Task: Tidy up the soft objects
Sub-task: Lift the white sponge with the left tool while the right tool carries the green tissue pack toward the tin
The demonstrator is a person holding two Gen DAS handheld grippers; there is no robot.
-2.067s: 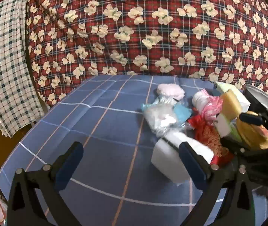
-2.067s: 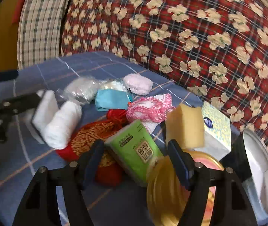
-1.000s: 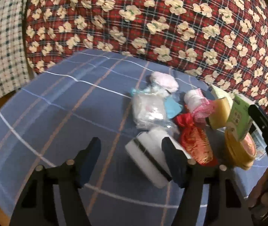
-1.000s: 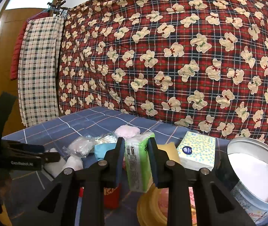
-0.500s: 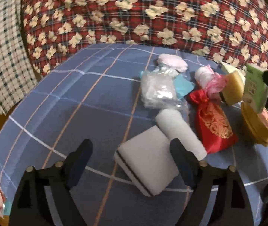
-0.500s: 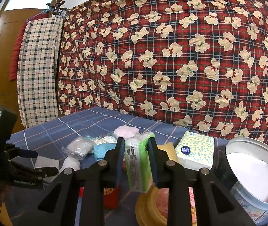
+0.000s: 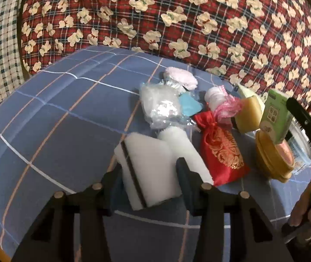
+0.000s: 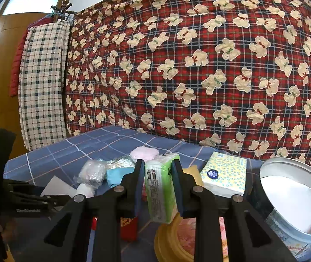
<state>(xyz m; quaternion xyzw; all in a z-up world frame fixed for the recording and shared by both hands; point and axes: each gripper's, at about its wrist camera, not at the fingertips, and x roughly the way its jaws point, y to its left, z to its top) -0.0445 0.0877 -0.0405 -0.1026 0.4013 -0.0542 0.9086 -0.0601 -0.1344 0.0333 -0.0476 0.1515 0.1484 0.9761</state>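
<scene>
— Nearest the left camera, what is between the fingers?
— The left claw (image 7: 147,181) has just been closing, and a white sponge (image 7: 150,170) with a dark stripe lies between its pads on the blue checked bench (image 7: 52,131). The pads stand at the sponge's sides; whether they press it yet, I cannot tell.
— And just beyond?
— A white roll (image 7: 183,150) lies against the sponge's right side, with a red pouch (image 7: 223,150) beside that. Past them sit a clear bag (image 7: 162,107), a blue packet (image 7: 190,106), a pink frilly thing (image 7: 227,107) and, farthest, a pink puff (image 7: 180,77).
— The right side?
— The right claw (image 8: 157,187) is clamped on a green tissue pack (image 8: 160,190), held upright above a yellow dish (image 8: 172,240). Behind it stand a yellow sponge (image 8: 191,173) and a spotted tissue pack (image 8: 224,178); a round tin (image 8: 295,198) stands open to the right. A red bear-print quilt (image 8: 199,65) hangs behind everything.
</scene>
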